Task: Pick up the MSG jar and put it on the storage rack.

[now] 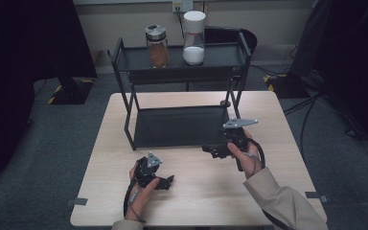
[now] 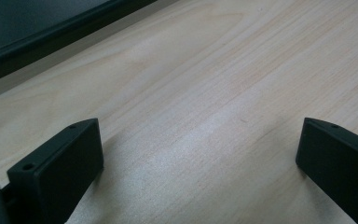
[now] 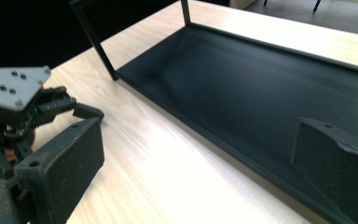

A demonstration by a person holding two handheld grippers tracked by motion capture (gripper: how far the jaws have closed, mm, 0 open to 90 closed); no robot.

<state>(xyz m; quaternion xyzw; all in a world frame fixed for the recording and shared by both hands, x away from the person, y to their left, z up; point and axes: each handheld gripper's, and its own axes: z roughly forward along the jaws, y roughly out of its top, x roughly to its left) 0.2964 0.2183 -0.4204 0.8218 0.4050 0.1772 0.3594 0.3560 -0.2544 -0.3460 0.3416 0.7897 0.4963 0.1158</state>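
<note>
Both grippers sit empty w/ jaws spread wide: left gripper (image 1: 168, 181) low over the bare wooden table (image 1: 196, 191) near the front edge, right gripper (image 1: 210, 150) just beside the front lip of the black two-tier rack (image 1: 182, 127), aimed across its lower shelf. From my end, the nearest items are well apart from them on the rack's top shelf: a glass jar (image 1: 157, 47) of brown stuff, prob. spice, and a taller white-capped jar (image 1: 194, 38) of white powder beside it.

Brown-filled jar (image 1: 157, 47), white-filled jar (image 1: 193, 38) on rack's top shelf; cables (image 1: 311, 103) on floor.
</note>
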